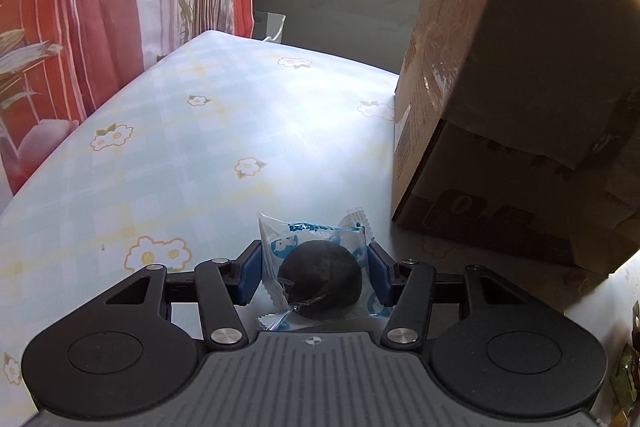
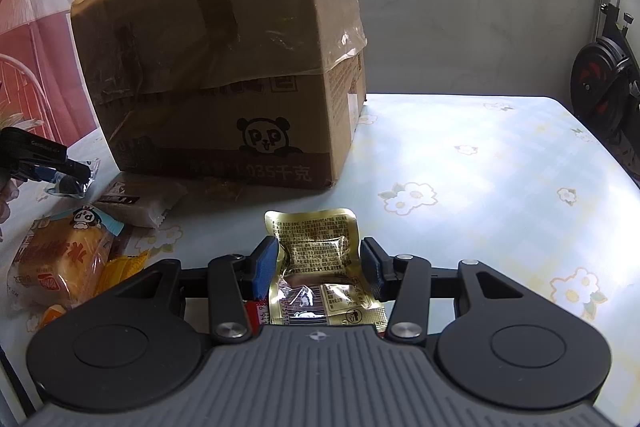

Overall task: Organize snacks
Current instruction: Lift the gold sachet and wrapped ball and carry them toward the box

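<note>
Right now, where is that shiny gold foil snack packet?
In the right wrist view, the shiny gold foil snack packet sits between the right tool fingers, just in front of the brown cardboard box on the floral tablecloth.

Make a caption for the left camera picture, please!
Left gripper pinches a wrapped dark round snack above the flowered tablecloth, beside the cardboard box.

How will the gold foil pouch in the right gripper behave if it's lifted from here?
The gold foil pouch looks thin and crinkled, so it will probably flop beyond the right gripper. Its glossy film may slip against the blue pads. It looks flat with one small lump inside, so it is likely light and unlikely to roll.
</note>
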